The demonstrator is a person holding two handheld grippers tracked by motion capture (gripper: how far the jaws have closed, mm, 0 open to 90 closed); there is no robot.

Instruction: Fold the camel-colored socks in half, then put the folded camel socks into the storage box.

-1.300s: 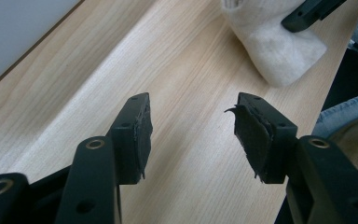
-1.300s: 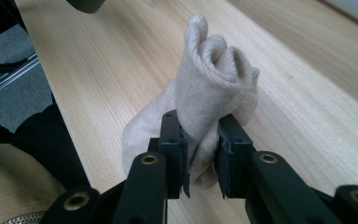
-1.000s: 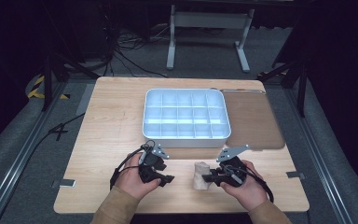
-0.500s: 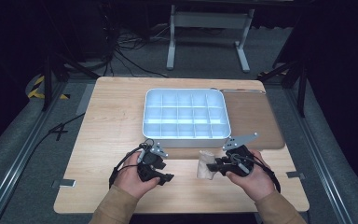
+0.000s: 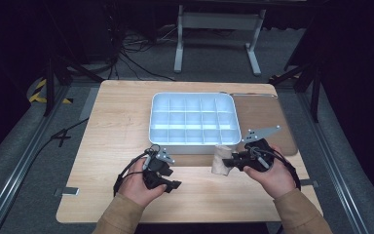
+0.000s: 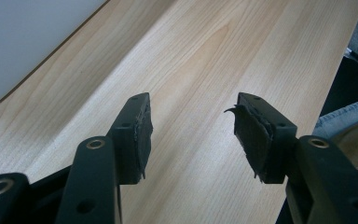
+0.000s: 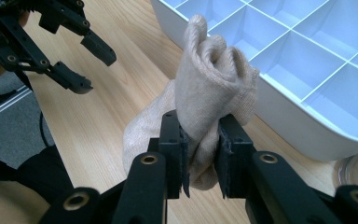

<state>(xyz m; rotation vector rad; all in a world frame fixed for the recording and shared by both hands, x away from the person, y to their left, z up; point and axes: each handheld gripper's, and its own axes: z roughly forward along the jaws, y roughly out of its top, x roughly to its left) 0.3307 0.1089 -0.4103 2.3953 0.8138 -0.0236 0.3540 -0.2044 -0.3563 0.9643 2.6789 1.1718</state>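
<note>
**Beige sock pinched in the right gripper beside the tray**

The beige sock [image 7: 209,93] was bunched into a soft roll and clamped between the two black jaws of the right gripper [image 7: 200,158], which pressed into the fabric from both sides. Most of the roll stood up above the jaws, its folded top bulging, and a looser flap hung down on the side away from the tray. In the high view the sock [image 5: 219,161] sat just off the near right corner of the white compartment tray [image 5: 161,139], close to its front wall, with the right gripper [image 5: 230,162] coming at it from the right and the right hand [image 5: 272,175] behind it. Whether the sock's lowest part touched the wood could not be told.

The tray's cells [image 7: 307,42] nearest the sock held nothing visible.

The left gripper [image 5: 172,178] lay low over the wooden table [image 5: 112,126], to the left of the sock and well apart from it, gripped by the left hand [image 5: 139,183]. Its jaws stood wide apart with only bare wood between them [image 6: 191,135], holding nothing; the pad [image 6: 251,135] on one of them looked frayed at its edge. A curved white edge of the tray [image 6: 23,42] showed in the upper left corner of the left gripper view.
</note>
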